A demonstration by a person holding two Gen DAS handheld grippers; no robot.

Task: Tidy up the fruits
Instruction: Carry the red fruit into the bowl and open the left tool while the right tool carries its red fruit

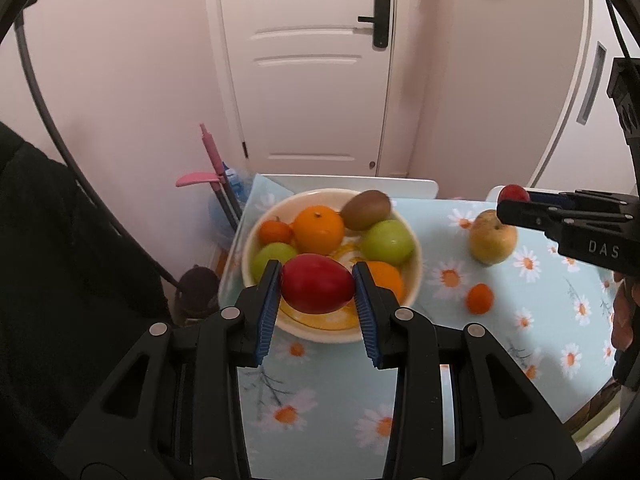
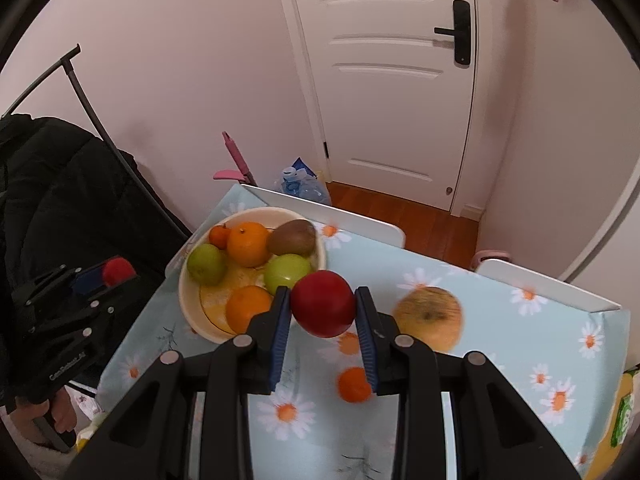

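While both grippers are clamping 1 red fruit each, left gripper (image 1: 316,284) and right gripper (image 2: 323,304), we are lowering them gently into the bowl's (image 1: 416,264) gaps.

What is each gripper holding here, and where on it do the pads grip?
The left gripper holds a red oval fruit by its two long ends. The right gripper holds a red round fruit, pads on opposite sides of its middle.
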